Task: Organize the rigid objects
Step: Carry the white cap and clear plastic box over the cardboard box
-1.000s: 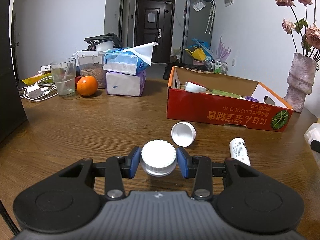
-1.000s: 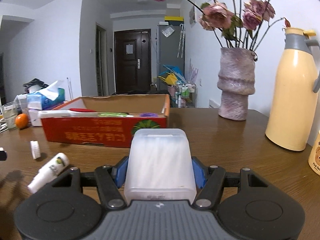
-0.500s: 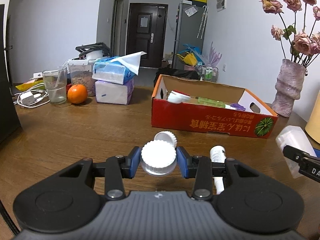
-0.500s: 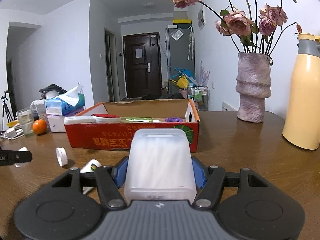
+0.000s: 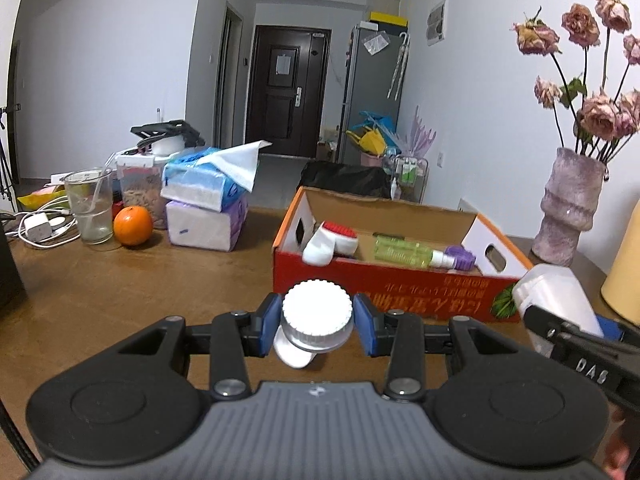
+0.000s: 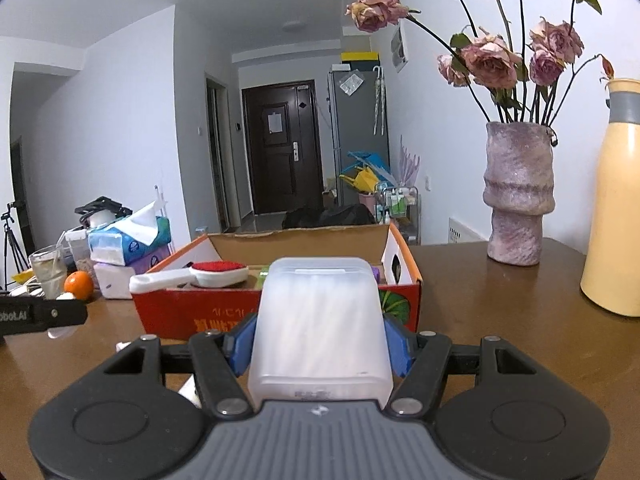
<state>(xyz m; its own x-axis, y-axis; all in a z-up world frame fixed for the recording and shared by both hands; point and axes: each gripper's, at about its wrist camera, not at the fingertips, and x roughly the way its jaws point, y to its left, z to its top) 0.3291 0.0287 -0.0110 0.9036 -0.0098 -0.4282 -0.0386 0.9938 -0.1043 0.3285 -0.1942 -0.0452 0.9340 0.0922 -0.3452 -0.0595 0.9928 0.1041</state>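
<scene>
A: Both hands are loaded — the left gripper [image 5: 318, 322] pinches a white ribbed cap [image 5: 317, 315], and the right gripper [image 6: 320, 346] clamps a frosted plastic case [image 6: 320, 320].

B: And the target, the red cardboard box [image 5: 400, 288]?

A: Dead ahead of both, long side running left to right across the table [image 5: 120, 292], open top facing up. A brush [image 5: 332, 242] and green bottle [image 5: 404, 251] lie inside.

B: Who's closer?

A: I'd say the right — its case sits just short of the front wall. The left looks a touch further back.

Brown wooden table [image 5: 120, 300] under red carton [image 5: 392, 292], orange [image 5: 133, 225], vase [image 5: 570, 208].
</scene>
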